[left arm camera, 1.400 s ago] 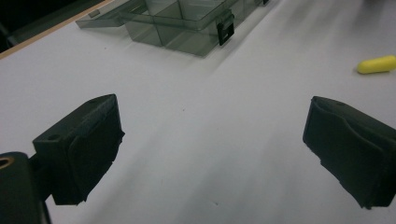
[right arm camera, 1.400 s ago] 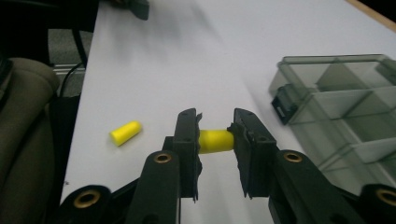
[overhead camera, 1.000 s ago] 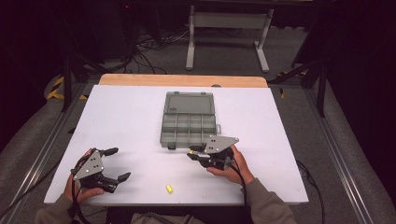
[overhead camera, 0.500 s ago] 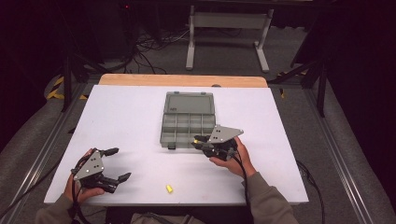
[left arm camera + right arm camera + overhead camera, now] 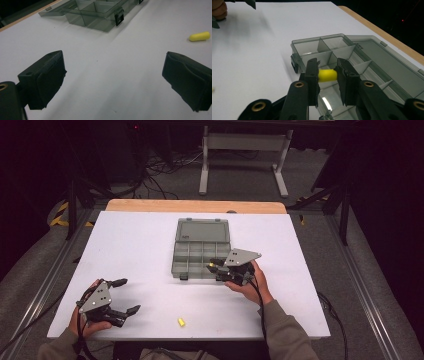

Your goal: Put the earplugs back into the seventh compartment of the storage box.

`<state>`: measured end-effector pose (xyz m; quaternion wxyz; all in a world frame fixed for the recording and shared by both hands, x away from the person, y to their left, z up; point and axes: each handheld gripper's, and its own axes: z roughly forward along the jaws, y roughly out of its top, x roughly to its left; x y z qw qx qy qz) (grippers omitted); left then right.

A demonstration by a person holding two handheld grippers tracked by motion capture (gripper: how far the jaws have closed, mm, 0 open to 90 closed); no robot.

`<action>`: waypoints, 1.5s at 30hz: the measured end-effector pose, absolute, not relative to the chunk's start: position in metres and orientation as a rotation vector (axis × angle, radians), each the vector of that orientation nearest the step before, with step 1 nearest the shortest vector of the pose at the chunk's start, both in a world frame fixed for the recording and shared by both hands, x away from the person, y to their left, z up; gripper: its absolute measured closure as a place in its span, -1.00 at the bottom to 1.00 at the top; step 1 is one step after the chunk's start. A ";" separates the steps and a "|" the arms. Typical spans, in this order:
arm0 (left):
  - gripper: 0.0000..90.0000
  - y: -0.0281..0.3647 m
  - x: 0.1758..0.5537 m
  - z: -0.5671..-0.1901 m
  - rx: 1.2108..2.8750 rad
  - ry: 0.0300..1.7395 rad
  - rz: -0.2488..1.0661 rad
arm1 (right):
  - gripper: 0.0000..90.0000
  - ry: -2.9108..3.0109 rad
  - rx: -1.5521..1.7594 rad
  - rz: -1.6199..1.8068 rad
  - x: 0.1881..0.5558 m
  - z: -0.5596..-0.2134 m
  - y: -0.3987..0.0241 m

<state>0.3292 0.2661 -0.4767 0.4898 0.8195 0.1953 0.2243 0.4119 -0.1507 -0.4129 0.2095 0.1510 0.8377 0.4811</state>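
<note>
Left gripper (image 5: 124, 296) resting on white table (image 5: 140, 245), jaws wide apart, nothing between, loose yellow earplug (image 5: 181, 322) to its right, right gripper (image 5: 327, 75) clamping a second yellow plug (image 5: 327, 75) endwise, over the organizer box (image 5: 197, 254) front compartments.

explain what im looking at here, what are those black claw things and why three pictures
A person sits at a white table holding one hand-held gripper in each hand: tools with two black jaws that pinch things. The high view looks down from above. The other two pictures come from small cameras riding on each tool, looking along its jaws. The right hand-held gripper pinches a yellow foam earplug over an open grey compartment box, near its front right corner. The left hand-held gripper rests near the table's front left with its jaws wide open and nothing between them. A second yellow earplug lies loose near the front edge.
</note>
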 end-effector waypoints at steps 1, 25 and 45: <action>-0.88 0.266 0.329 -0.477 1.992 0.473 0.544 | 0.61 2.329 0.420 1.335 0.412 -0.413 -0.150; -0.87 0.265 0.329 -0.477 1.997 0.466 0.536 | 0.56 2.353 0.591 1.229 0.438 -0.433 -0.139; -0.87 0.264 0.330 -0.478 2.006 0.468 0.536 | 0.44 2.361 0.620 1.194 0.438 -0.439 -0.136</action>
